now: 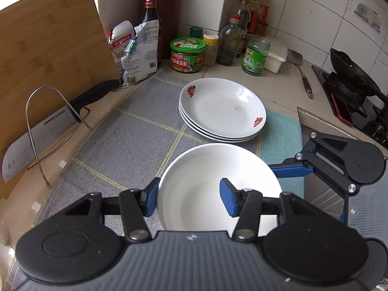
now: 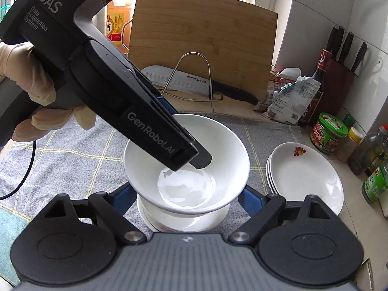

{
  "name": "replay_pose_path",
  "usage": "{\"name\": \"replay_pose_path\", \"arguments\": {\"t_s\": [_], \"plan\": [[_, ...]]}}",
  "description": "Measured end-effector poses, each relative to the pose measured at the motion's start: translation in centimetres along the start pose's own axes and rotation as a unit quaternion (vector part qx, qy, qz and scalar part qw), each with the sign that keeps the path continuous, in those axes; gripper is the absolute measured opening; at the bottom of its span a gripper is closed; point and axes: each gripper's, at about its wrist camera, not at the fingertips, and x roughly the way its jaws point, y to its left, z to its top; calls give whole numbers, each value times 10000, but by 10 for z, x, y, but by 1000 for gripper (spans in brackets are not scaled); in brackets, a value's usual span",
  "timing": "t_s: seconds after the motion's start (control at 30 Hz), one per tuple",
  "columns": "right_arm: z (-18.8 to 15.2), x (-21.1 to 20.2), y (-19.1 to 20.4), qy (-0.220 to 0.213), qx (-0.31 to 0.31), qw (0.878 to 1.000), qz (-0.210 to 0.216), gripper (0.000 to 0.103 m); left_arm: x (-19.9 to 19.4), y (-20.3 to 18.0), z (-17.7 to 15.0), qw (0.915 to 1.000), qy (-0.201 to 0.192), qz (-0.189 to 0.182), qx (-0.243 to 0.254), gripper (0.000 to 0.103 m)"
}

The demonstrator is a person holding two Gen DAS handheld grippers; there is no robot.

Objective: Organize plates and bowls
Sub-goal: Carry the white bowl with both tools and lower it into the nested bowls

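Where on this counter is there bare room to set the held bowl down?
The grey checked cloth is bare between the knife rack and the plate stack, beyond the bowl. The back corner is crowded with jars and bottles; the stove blocks the right.

A wooden board [image 1: 48, 48] leans up by a big knife [image 1: 36, 133] in a wire rack [image 1: 43, 126], with jars and bottles [image 1: 230, 41] behind the cloth [image 1: 135, 140]
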Motion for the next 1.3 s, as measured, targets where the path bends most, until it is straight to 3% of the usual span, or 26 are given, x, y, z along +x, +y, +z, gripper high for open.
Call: {"name": "replay_pose_path", "arguments": {"t_s": [0.37, 1.3], "plan": [[-4, 17, -4, 251, 105, 9995, 157, 92, 15, 5, -3, 9998, 155, -38, -137, 52], [-14, 24, -13, 231, 639, 9966, 458, 93, 25, 6, -12, 9997, 141, -102, -198, 52]]}}
